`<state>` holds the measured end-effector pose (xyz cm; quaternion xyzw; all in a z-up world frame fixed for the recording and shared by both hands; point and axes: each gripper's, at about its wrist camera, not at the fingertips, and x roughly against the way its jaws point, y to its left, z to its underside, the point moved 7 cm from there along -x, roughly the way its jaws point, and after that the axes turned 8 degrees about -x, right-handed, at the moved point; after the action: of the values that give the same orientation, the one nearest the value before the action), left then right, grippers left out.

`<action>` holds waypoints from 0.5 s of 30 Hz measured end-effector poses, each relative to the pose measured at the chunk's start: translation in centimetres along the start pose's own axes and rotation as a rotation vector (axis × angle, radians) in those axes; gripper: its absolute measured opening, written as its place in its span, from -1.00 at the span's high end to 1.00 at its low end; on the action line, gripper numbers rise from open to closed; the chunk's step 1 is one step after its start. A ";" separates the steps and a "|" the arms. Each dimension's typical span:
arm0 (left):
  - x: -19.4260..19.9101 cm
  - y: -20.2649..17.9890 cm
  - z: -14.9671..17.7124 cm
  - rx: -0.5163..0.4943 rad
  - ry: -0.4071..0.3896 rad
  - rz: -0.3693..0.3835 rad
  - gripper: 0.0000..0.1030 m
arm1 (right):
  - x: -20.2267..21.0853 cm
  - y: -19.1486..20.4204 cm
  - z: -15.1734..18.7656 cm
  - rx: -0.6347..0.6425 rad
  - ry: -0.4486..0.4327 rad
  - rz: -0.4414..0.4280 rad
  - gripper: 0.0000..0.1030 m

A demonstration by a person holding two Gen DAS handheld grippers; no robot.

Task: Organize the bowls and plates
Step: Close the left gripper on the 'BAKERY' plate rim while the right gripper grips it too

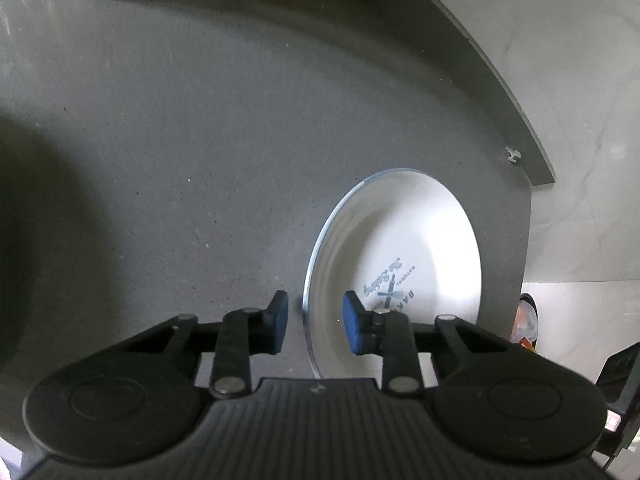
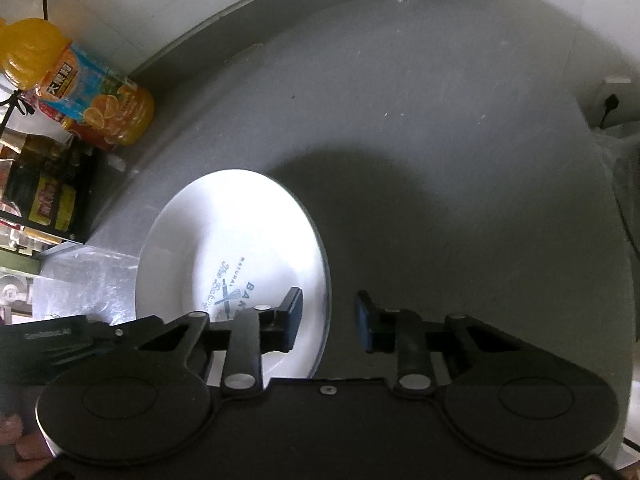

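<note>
A white plate [image 1: 404,248] with a thin blue rim and a blue printed logo lies flat on the grey countertop [image 1: 200,140]. My left gripper [image 1: 314,318] is open and straddles the plate's left rim, one blue pad outside it and one over the plate. In the right wrist view the same plate [image 2: 236,236] lies lower left. My right gripper [image 2: 328,320] is open too, astride the plate's right rim, its left pad over the plate and its right pad over bare counter.
An orange juice bottle [image 2: 80,84] lies on its side by the raised back ledge [image 2: 224,28]. Dark packaged goods [image 2: 44,196] crowd the left edge. A small white clip [image 1: 513,155] sits on the ledge. The counter edge [image 1: 526,240] drops to a tiled floor.
</note>
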<state>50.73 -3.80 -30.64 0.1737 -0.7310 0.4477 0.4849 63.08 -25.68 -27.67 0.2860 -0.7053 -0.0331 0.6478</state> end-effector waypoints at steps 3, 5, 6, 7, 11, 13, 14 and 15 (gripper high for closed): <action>-0.2 0.0 0.2 -0.015 -0.016 0.002 0.50 | -0.5 -0.1 0.1 -0.009 0.008 -0.008 0.49; -0.6 0.5 0.4 -0.004 -0.003 0.004 0.59 | -0.7 -0.2 0.0 -0.018 -0.002 -0.016 0.52; -0.7 0.6 0.5 -0.001 -0.005 0.013 0.66 | -0.7 -0.2 -0.1 -0.021 -0.004 -0.027 0.53; -0.8 0.6 0.5 -0.001 -0.008 0.019 0.68 | -0.7 -0.2 -0.2 -0.026 -0.004 -0.035 0.54; -1.1 0.6 0.6 -0.013 -0.013 0.047 0.73 | -1.0 -0.3 -0.1 -0.025 -0.008 -0.054 0.74; -1.0 0.4 0.6 -0.036 -0.016 0.042 0.74 | -0.9 -0.2 -0.1 -0.018 -0.015 -0.052 0.75; -1.0 0.4 0.6 -0.044 -0.017 0.041 0.74 | -0.8 -0.2 0.0 -0.012 -0.018 -0.049 0.75; -1.0 0.3 0.7 -0.048 -0.016 0.042 0.75 | -0.8 -0.1 0.0 -0.010 -0.020 -0.045 0.75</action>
<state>50.64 -4.36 -31.76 0.1502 -0.7487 0.4388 0.4736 63.11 -25.46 -28.45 0.2983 -0.7051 -0.0539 0.6411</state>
